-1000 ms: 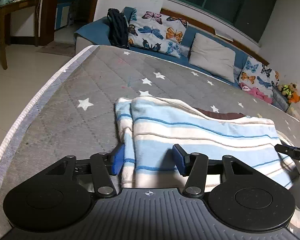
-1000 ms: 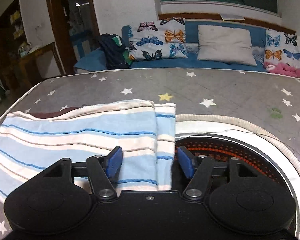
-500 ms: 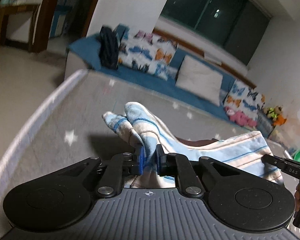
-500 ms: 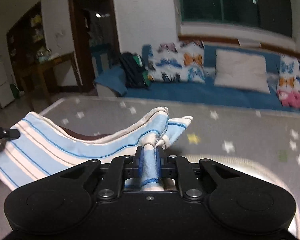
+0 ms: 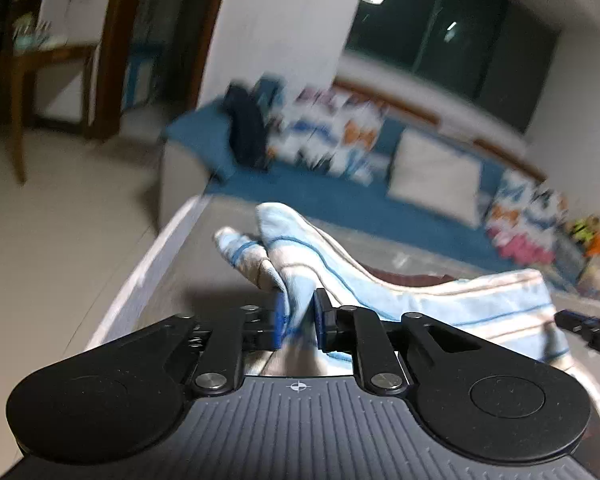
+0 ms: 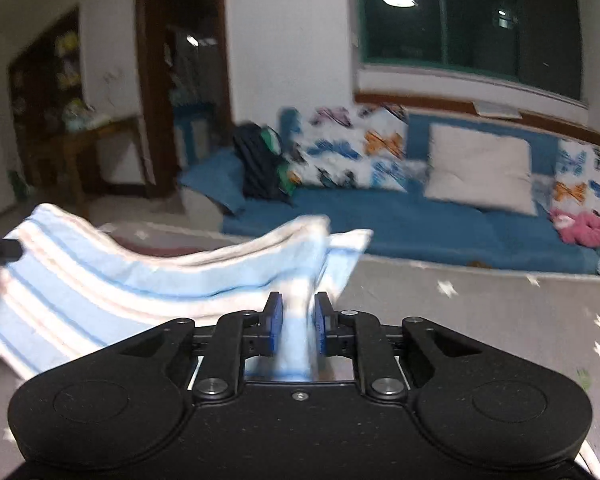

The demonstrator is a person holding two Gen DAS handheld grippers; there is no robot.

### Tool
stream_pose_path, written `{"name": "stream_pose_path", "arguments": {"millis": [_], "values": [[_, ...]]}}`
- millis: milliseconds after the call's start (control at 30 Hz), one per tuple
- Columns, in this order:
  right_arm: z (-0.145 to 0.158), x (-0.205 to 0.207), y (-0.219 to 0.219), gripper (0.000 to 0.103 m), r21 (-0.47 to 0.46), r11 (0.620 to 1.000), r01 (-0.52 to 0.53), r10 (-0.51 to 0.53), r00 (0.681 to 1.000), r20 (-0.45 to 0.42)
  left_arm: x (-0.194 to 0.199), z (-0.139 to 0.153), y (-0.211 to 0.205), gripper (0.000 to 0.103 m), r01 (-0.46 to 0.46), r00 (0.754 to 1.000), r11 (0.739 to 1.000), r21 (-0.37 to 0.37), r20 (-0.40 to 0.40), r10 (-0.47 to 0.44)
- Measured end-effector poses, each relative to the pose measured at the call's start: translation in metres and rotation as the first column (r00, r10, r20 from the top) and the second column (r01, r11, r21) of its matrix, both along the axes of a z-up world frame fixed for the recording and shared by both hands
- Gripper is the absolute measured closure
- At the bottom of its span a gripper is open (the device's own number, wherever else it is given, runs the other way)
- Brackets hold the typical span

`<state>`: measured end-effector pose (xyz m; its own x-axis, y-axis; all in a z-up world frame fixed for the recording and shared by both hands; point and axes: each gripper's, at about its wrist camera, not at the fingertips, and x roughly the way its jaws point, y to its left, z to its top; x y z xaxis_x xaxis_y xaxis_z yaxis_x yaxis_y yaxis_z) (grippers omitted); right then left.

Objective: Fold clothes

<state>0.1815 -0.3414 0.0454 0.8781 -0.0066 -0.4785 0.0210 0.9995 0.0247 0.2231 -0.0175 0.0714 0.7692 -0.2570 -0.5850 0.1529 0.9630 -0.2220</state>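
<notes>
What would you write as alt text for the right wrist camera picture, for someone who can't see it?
The right tool, its jaws opening slightly, pinches a bunched edge of a blue-and-white striped cloth, lifted above a grey star-patterned surface. The cloth sags leftward to the other tool's tip. Behind is a blue sofa with butterfly cushions, blurred by motion.

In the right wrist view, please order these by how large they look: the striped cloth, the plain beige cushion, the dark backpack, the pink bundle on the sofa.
1. striped cloth, though it is nearest the camera
2. plain beige cushion
3. dark backpack
4. pink bundle, partly cut by the picture edge
</notes>
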Motion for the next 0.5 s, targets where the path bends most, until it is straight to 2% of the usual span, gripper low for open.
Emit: {"name": "stream_pose_path", "arguments": {"millis": [33, 100, 233, 367, 500], "values": [[-0.003, -0.001, -0.002, 0.083, 0.002, 1.0, -0.002, 0.002, 1.0, -0.005, -0.001, -0.005, 0.002, 0.084, -0.008, 1.0, 1.0, 0.018, -0.005, 0.008], [-0.007, -0.006, -0.005, 0.077, 0.002, 1.0, -0.01, 0.01, 1.0, -0.011, -0.006, -0.01, 0.006, 0.075, -0.019, 1.0, 1.0, 0.025, -0.017, 0.019], [-0.009, -0.024, -0.012, 0.069, -0.019, 1.0, -0.003, 0.003, 1.0, -0.019, -0.022, -0.012, 0.017, 0.068, -0.027, 0.999, 0.999, 0.034, -0.018, 0.028], [-0.013, -0.049, -0.019, 0.059, -0.014, 1.0, 0.02, -0.021, 1.0, -0.018, -0.061, -0.01, 0.023, 0.06, -0.019, 1.0, 0.995, 0.099, 0.014, 0.017], [-0.023, -0.089, -0.028, 0.055, -0.04, 0.999, 0.032, -0.034, 0.999, -0.035, -0.104, -0.019, 0.029, 0.052, -0.035, 0.999, 0.989, 0.143, 0.018, 0.032]]}}
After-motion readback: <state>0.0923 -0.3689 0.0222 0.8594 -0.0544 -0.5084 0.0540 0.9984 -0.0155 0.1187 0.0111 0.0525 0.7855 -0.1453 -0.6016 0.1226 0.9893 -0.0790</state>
